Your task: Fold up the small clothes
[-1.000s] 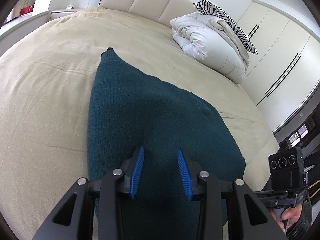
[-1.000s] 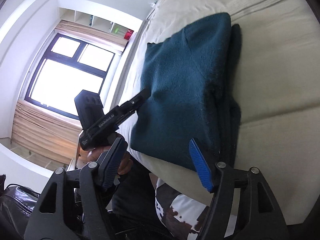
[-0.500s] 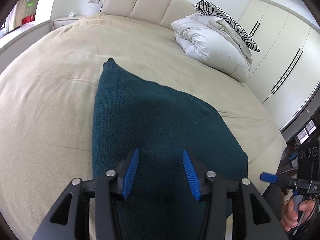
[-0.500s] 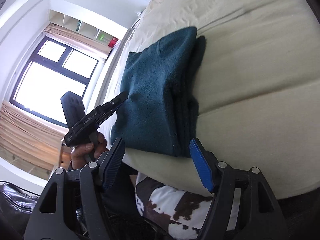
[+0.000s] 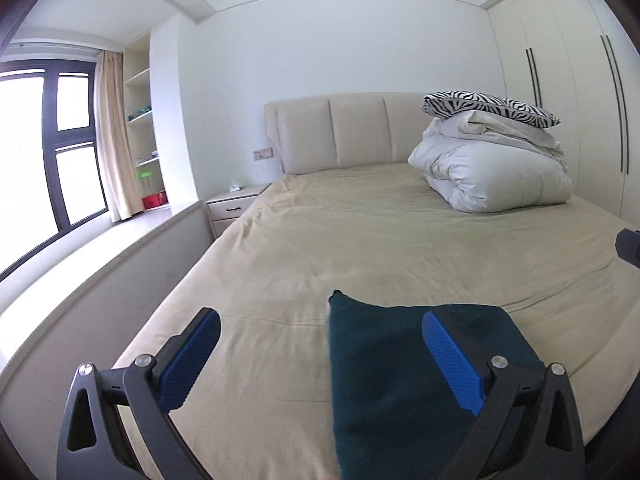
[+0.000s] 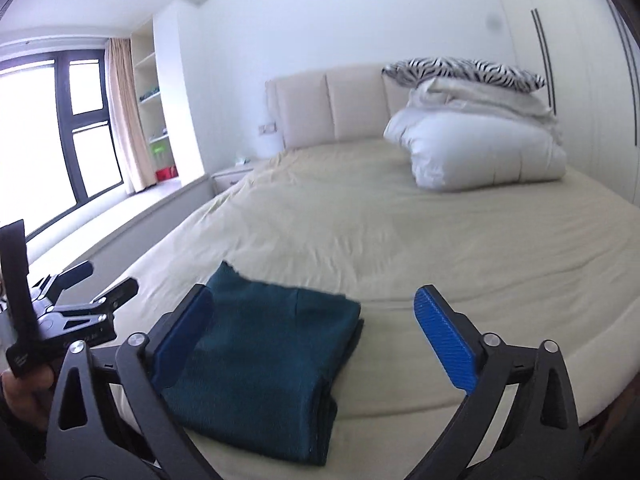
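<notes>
Left wrist view: left hand-held gripper spread wide and empty, hovering above the near end of the bed; dark teal garment lying flat on the sheet at about 5 o'clock, partly behind the right blue pad, touched by neither pad; one pointed corner sticking out toward 12 o'clock; white duvet with zebra pillow stacked well apart at 2 o'clock.

Right wrist view: right hand-held gripper likewise parted wide, holding nothing; same garment at 7 o'clock near the bed's foot edge, seen as a compact rectangle with stacked layers showing along its right side; left hand-held gripper visible at 9 o'clock, clear of the cloth.

Judged from both views: folding of this piece apparently complete, the bundle resting released and tidy; left over, at most, squaring the stray corner; no other small clothes visible.
</notes>
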The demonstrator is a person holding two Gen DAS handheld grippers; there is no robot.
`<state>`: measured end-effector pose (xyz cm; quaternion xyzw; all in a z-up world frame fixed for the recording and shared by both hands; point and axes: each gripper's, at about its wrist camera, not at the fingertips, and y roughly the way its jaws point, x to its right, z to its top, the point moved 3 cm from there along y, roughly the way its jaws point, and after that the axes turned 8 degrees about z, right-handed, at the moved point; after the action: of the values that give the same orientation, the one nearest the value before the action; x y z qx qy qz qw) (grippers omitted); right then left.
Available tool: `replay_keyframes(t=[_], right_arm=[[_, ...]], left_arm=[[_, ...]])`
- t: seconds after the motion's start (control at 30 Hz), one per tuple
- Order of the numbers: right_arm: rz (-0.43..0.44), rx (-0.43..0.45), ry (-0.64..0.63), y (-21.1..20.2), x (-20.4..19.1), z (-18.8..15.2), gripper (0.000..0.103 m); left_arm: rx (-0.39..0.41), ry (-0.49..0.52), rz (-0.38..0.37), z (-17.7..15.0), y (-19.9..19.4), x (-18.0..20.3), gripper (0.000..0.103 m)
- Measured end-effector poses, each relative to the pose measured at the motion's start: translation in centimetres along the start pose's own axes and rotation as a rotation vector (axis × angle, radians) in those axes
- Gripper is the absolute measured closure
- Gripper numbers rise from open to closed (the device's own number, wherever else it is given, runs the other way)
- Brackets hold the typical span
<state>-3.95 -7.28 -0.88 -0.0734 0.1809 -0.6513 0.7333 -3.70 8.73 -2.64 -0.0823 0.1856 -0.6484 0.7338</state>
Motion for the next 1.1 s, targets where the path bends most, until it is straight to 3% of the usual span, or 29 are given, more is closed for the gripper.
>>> replay_keyframes(t=[0.07,0.23,0.4,0.57,0.83,1.1], right_arm=[[0.003,0.006,0.010,0.2,-0.2,1.1,0.000],[-0.034,0.010,0.054,0.8,-0.7,2.5,0.000],[-0.081,-0.187,0.061,3.9,-1.6,0.2,0.000],[-0.146,-0.358,0.067,6.6,-1.5,-2.5,0.000],[-0.212,-0.410,0.050,7.9,-1.1,-4.7,0.000],[-0.203,-0.445,0.022,9.0,-1.6,-6.2,0.000]], left_arm=[[-0.042,0.001,0.035,0.1,0.0,-0.4,0.000],[-0.154,-0.017,0.041,-0.8,1.8,-0.8,0.000],[-0.340,-0.051,-0.063,-3.7,4.5,0.3,0.000],[-0.442,-0.017,-0.046,-6.6,5.7,1.5,0.000],[-0.465,-0.023,-0.060,-7.4,5.5,1.2,0.000],[-0.467,-0.025,-0.063,-7.3,5.6,1.2,0.000]])
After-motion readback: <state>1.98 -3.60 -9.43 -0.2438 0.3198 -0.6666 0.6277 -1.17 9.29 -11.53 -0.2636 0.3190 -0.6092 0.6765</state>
